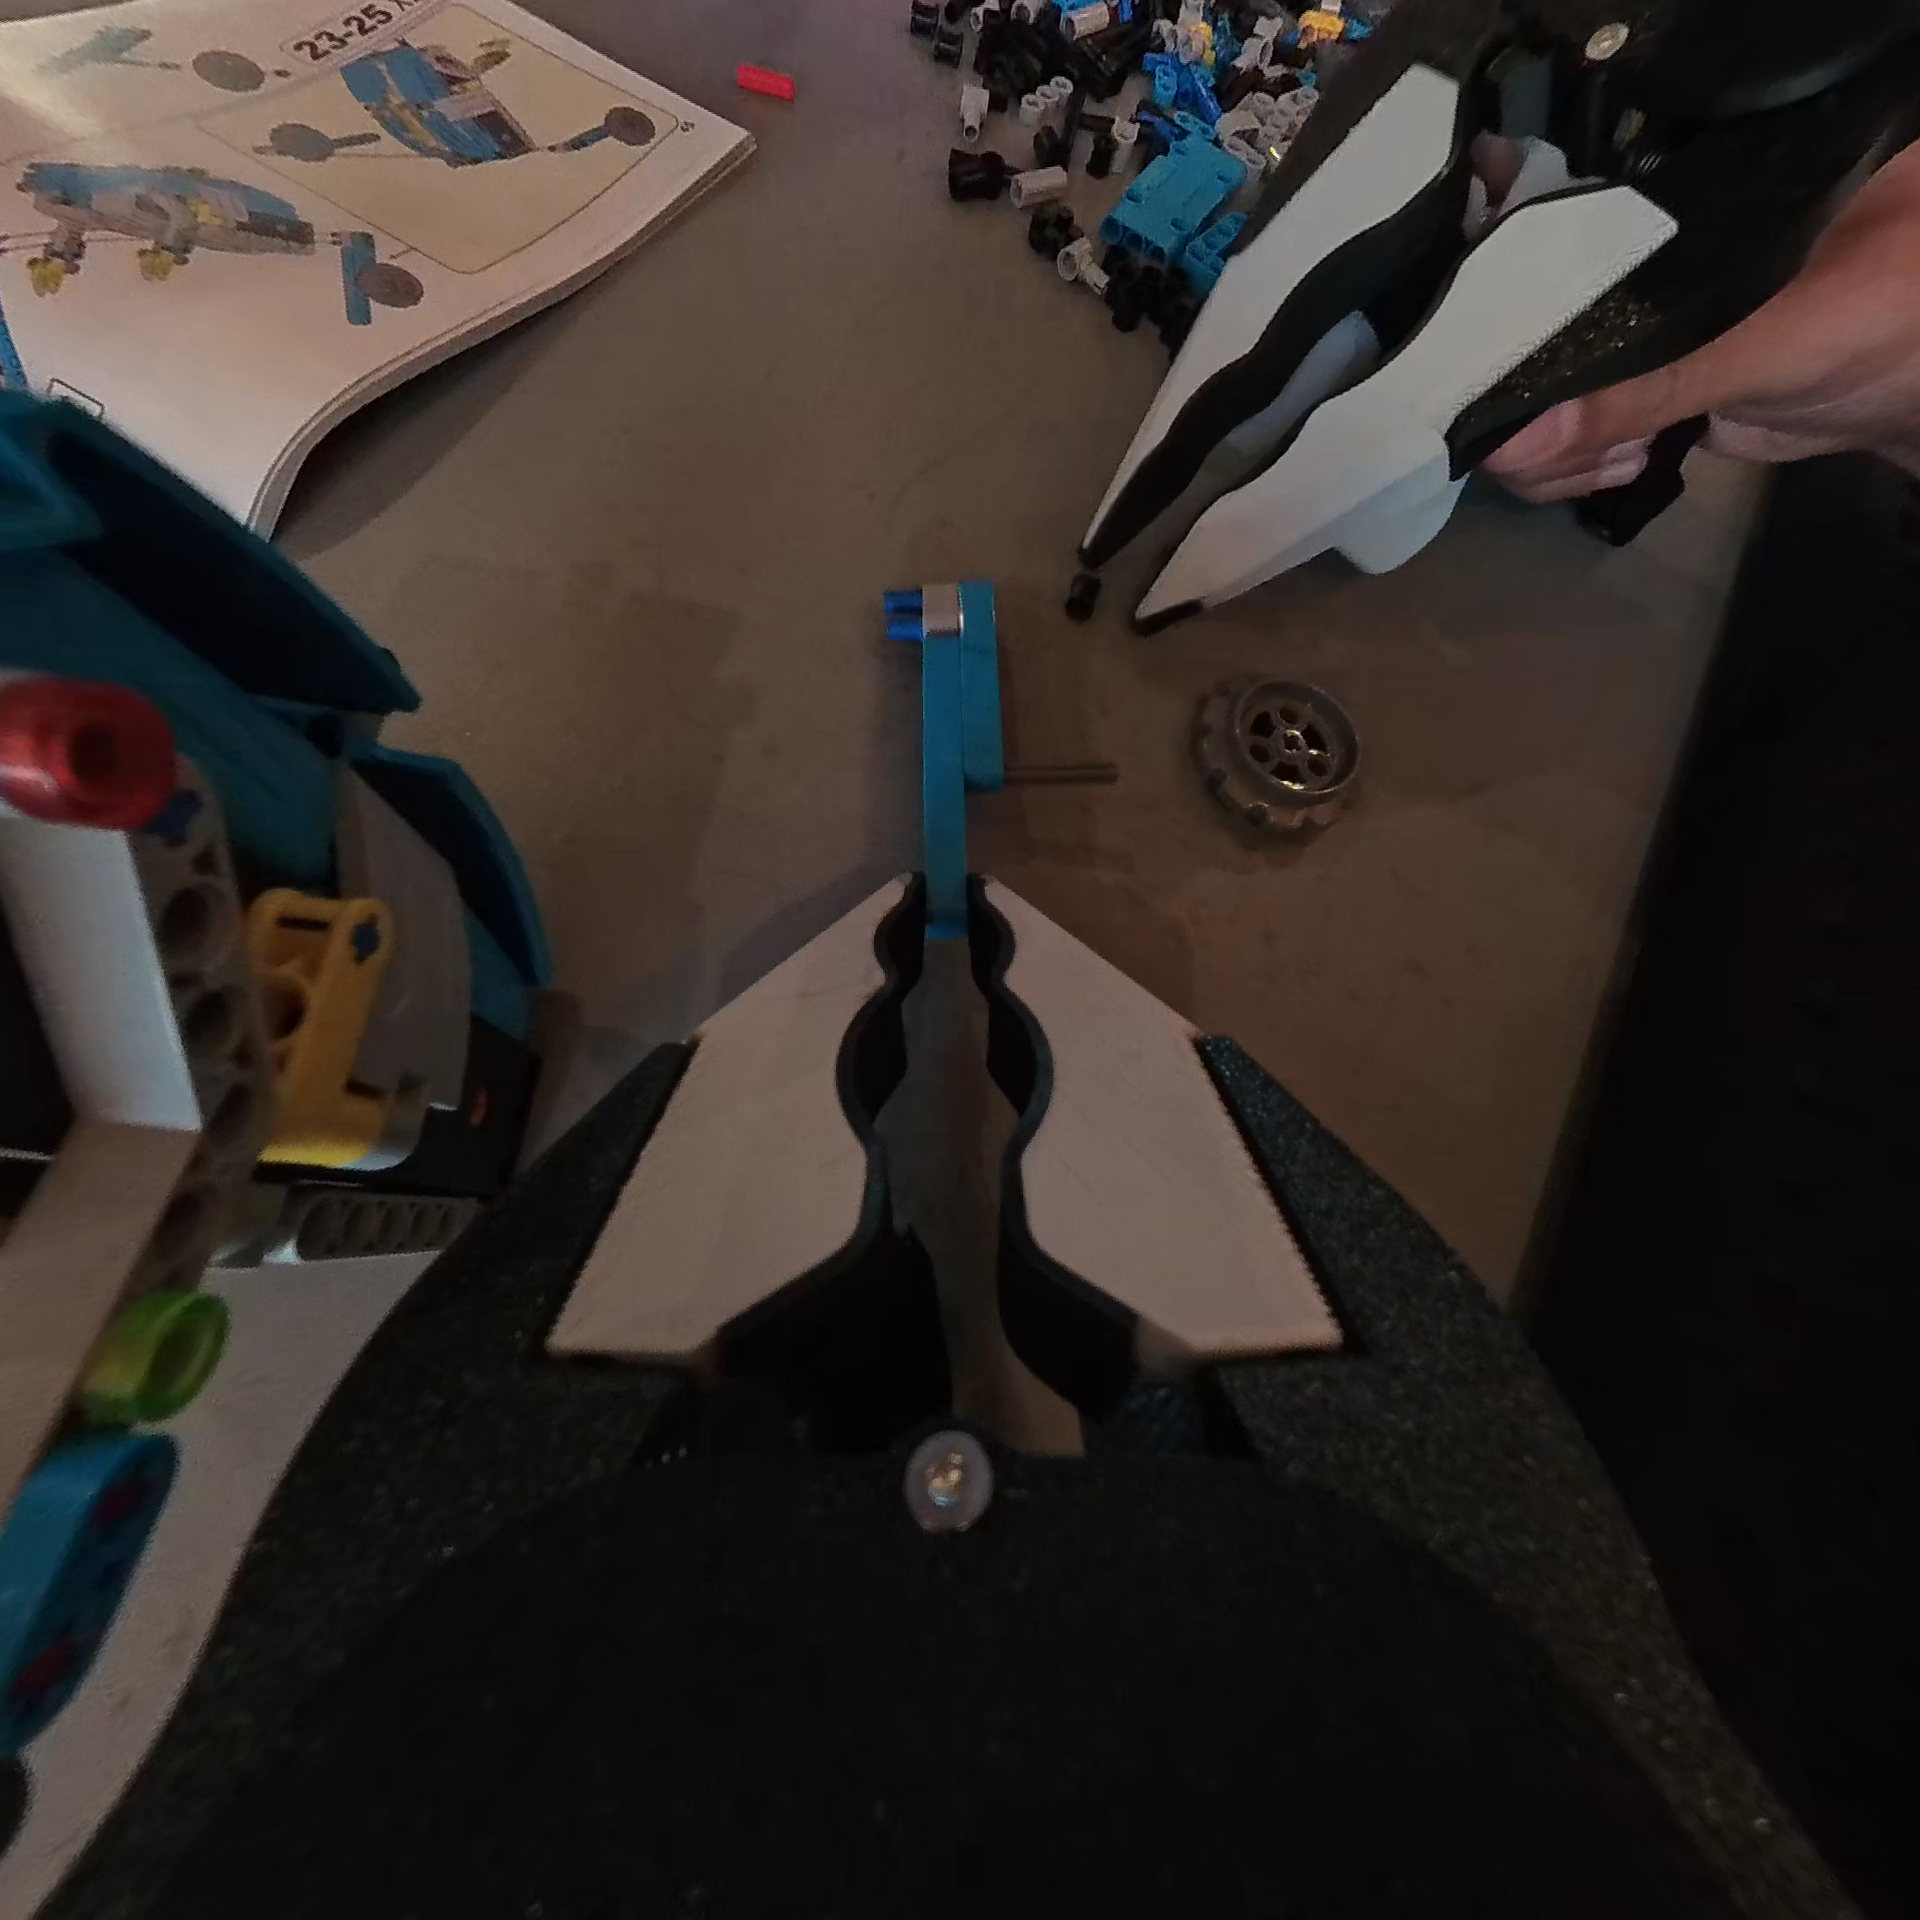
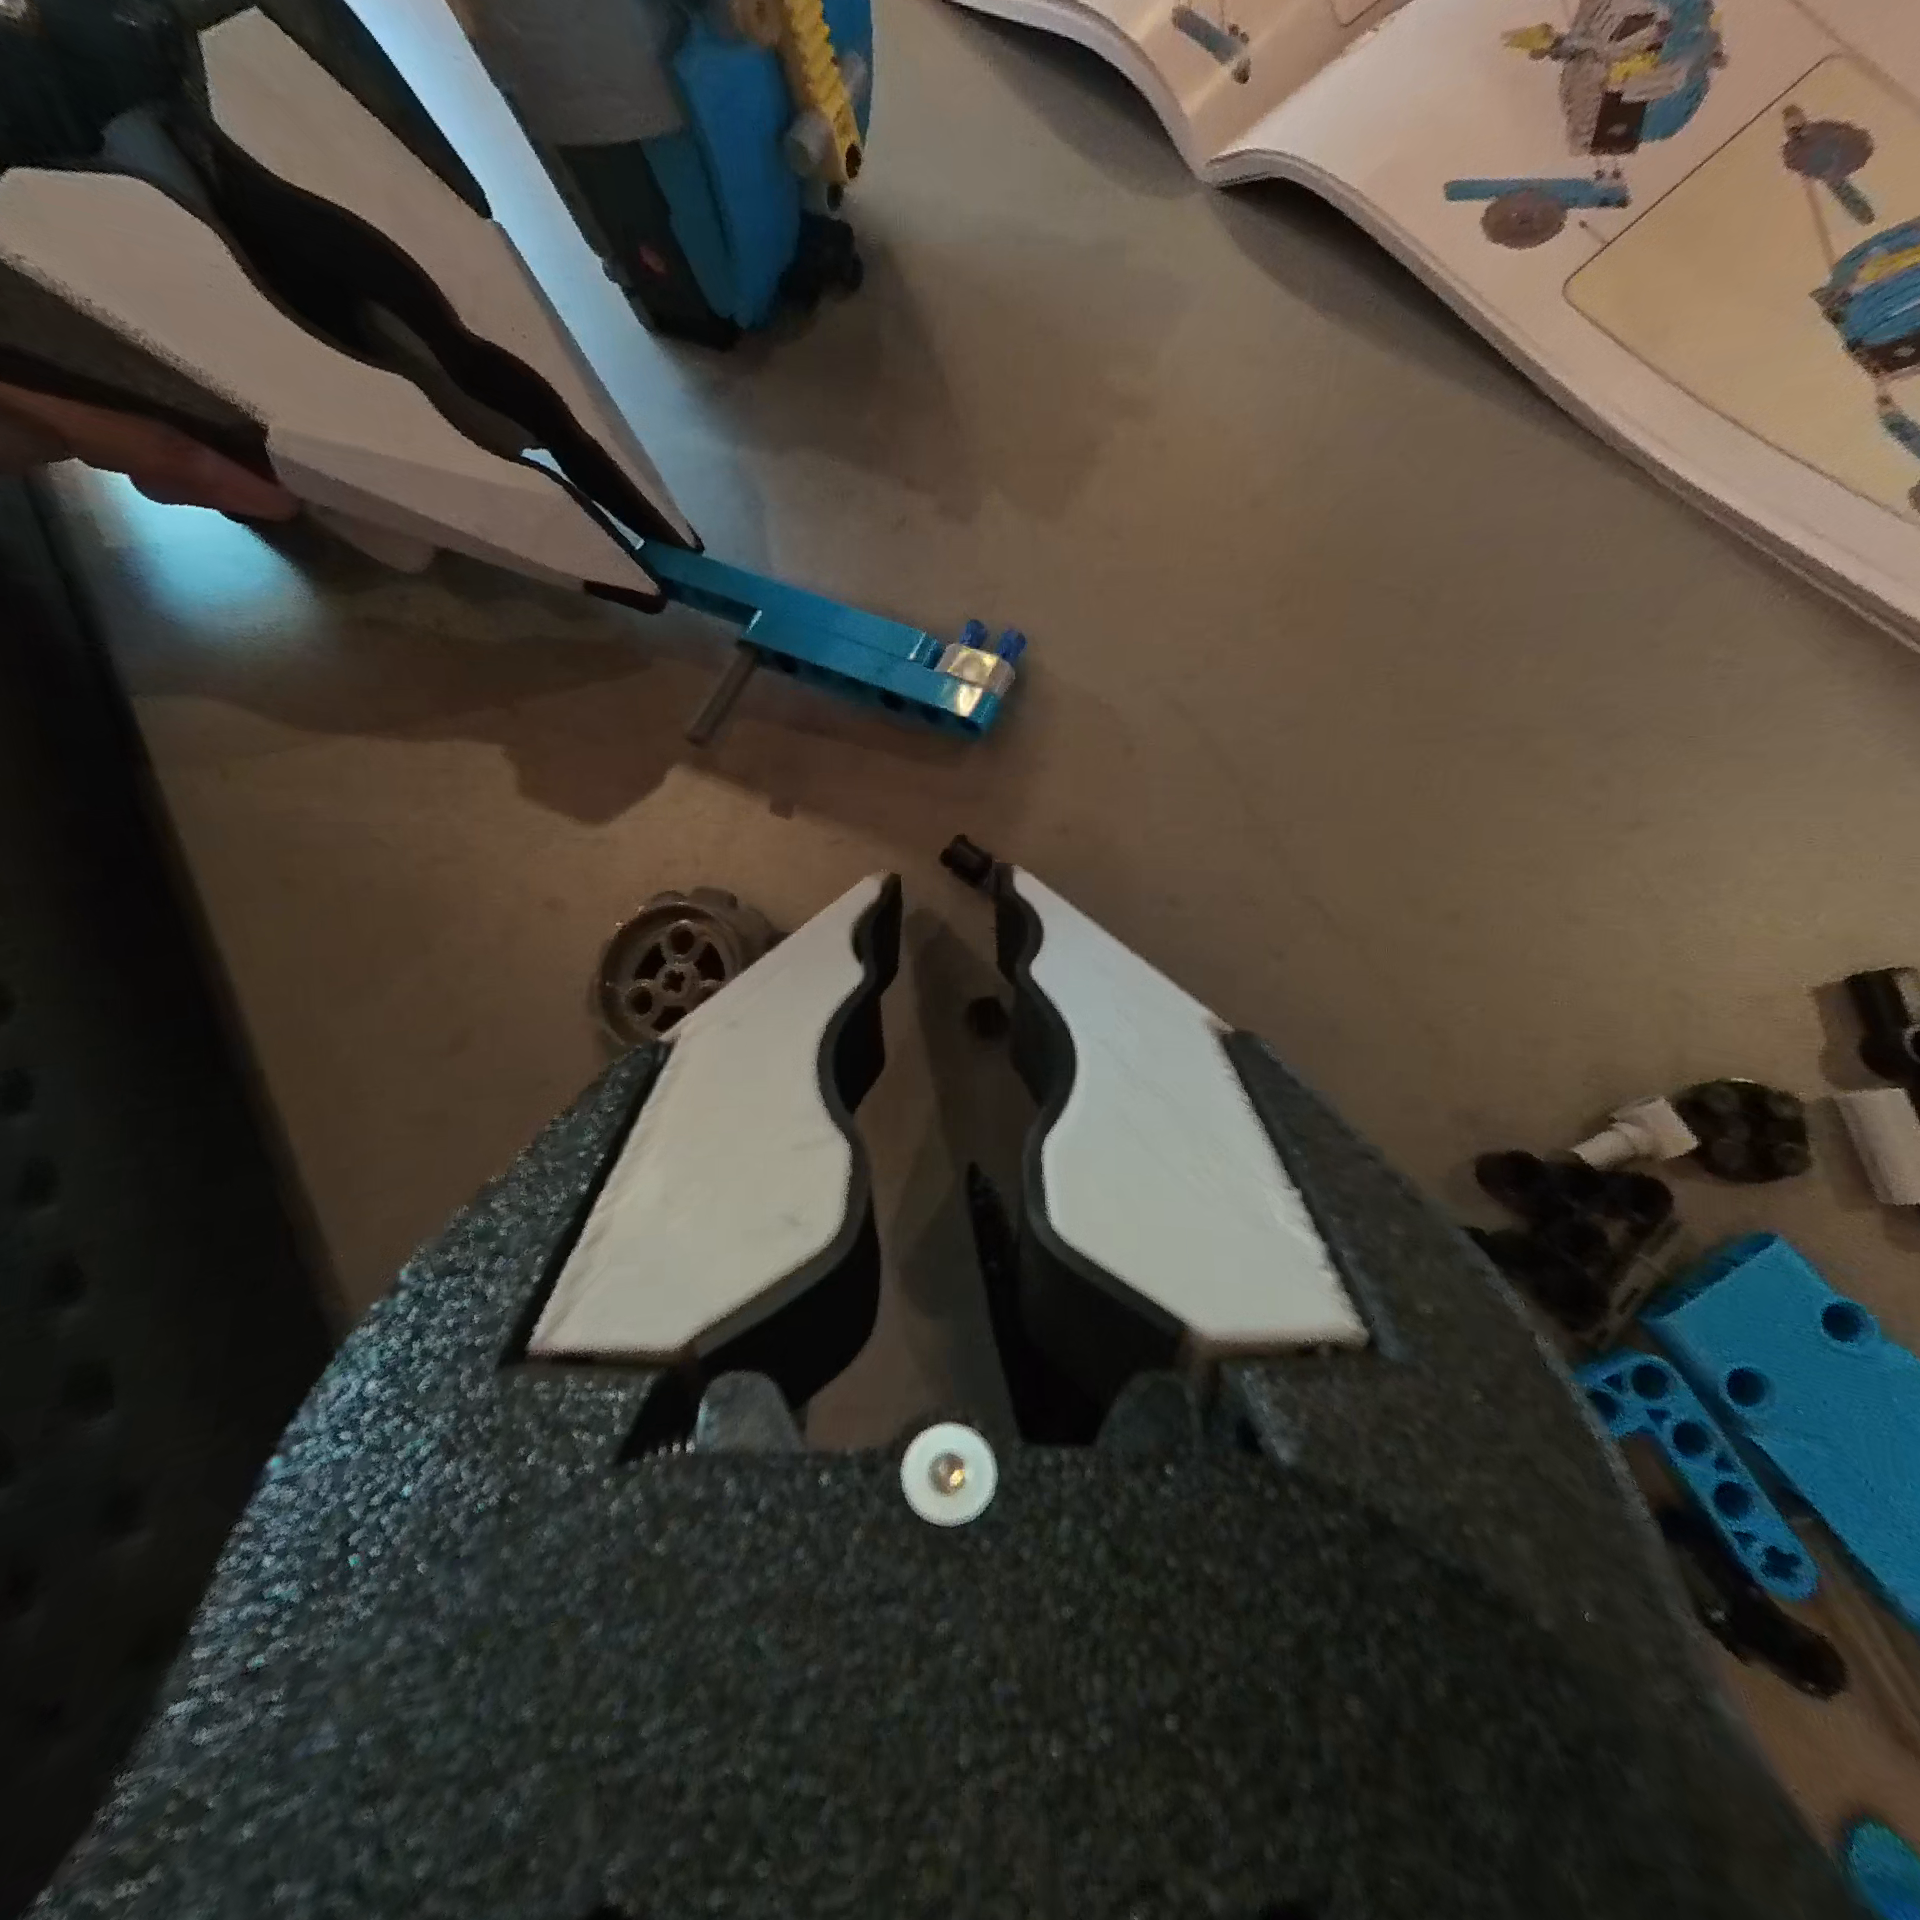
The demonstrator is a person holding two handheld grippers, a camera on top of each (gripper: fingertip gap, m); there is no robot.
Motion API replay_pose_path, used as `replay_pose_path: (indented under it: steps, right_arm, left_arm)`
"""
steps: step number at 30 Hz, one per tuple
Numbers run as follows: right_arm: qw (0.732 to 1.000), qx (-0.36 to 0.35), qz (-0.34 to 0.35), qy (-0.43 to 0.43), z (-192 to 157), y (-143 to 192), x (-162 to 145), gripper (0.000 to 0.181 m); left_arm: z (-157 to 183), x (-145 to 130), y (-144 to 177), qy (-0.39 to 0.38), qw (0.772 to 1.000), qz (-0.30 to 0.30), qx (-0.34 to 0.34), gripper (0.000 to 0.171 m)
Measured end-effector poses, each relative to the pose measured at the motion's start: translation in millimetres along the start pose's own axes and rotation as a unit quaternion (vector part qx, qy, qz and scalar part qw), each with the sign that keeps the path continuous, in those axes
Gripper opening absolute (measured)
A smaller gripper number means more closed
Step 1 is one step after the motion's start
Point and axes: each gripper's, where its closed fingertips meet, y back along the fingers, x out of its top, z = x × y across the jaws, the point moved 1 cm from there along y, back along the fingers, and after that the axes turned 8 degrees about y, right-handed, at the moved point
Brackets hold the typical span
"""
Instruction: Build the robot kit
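Note:
My left gripper (image 1: 945,896) is shut on one end of a blue beam assembly (image 1: 958,717) and holds it out over the grey table. The assembly has a grey block and blue pins at its far end and a thin grey axle (image 1: 1070,772) sticking out sideways. It also shows in the right wrist view (image 2: 852,649), held by the left gripper (image 2: 662,569). My right gripper (image 2: 951,891) is open a little and empty. Its tips are just above the table next to a small black pin (image 2: 966,860). The right gripper (image 1: 1120,587) and the pin (image 1: 1083,594) lie beyond the beam's far end.
A grey wheel hub (image 1: 1276,753) lies on the table right of the beam. An open instruction booklet (image 1: 343,208) is at the far left, a pile of small parts (image 1: 1132,156) at the far right. A partly built blue model (image 1: 260,831) stands close on the left. Loose blue pieces (image 2: 1787,1382) lie beside the right gripper. My right fingertips sit around 9 cm from my left ones.

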Motion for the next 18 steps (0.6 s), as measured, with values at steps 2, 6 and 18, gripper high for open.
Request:
replay_pose_path:
  steps: [2,6,18]
  right_arm:
    - [1.0,-0.006,0.004,0.009,2.0,0.1,0.9,0.018]
    - [0.998,-0.01,-0.005,0.07,3.3,-0.8,0.6,0.018]
    - [0.975,0.104,-0.031,0.194,1.2,-7.6,0.6,0.008]
  left_arm:
    - [0.1,0.1,0.0,-0.001,1.0,0.0,0.0,0.007]
    - [0.1,1.8,1.6,0.001,1.0,0.007,-0.002,0.007]
    - [-2.9,4.2,3.4,0.015,1.0,0.015,-0.002,0.007]
